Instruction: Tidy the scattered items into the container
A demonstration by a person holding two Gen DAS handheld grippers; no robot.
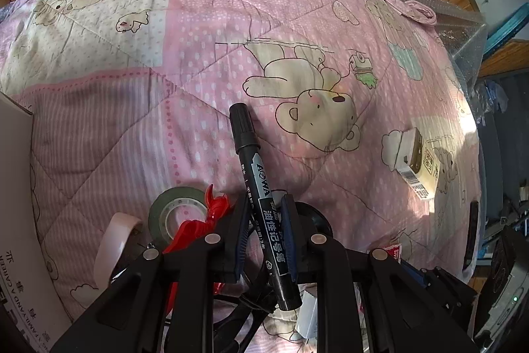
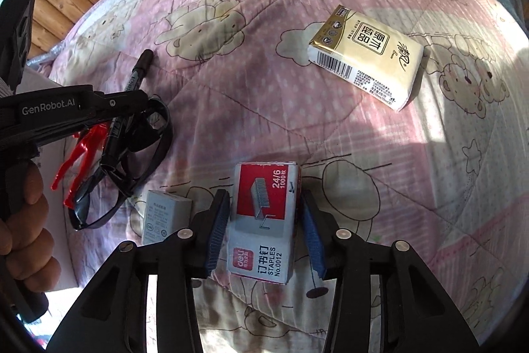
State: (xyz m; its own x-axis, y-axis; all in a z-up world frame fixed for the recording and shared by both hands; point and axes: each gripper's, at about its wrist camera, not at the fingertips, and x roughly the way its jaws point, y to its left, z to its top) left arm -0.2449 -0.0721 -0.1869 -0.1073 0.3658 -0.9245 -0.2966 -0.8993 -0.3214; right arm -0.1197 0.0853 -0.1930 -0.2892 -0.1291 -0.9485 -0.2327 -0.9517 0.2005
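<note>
A black marker is clamped between the fingers of my left gripper, cap pointing away over the pink quilt. In the right wrist view the same left gripper, held by a hand, grips the marker above black sunglasses. My right gripper is open and straddles a red and white staples box lying on the quilt, with a narrow gap on each side. A white cardboard box stands at the left edge.
Near my left gripper lie a green tape roll, a pale tape roll and a red plastic piece. A tissue pack lies far right, and a small grey box sits left of the staples. Wooden wall behind the bed.
</note>
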